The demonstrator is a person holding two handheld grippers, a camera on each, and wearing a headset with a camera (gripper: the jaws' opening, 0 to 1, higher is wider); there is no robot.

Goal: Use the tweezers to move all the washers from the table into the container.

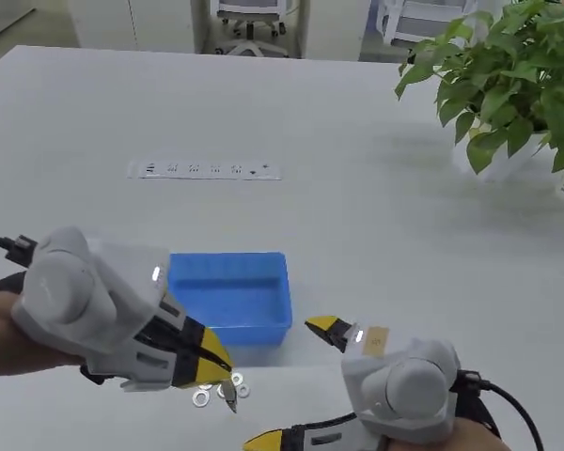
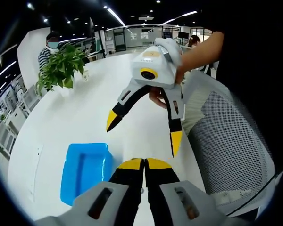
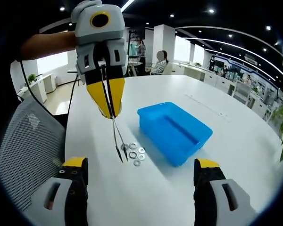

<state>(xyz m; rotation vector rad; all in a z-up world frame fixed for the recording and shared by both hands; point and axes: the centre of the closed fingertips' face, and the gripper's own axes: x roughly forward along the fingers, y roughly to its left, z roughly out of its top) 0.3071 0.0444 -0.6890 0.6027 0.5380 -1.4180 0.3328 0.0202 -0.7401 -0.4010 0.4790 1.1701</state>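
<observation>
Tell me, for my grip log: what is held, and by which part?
The left tongs pinch the tweezers by their upper end; the right tongs are open, holding nothing.

Head view: camera set high over the near edge of the table (image 1: 357, 197), facing forward and down. The blue container (image 1: 230, 299) lies close, at 6 o'clock of centre.

Left gripper view: low over the table, facing the right gripper (image 2: 144, 133) at close range, with the container at 8 o'clock.

Right gripper view: opposed, facing the left gripper (image 3: 106, 112) at 11 o'clock.

All three views share the container.
</observation>
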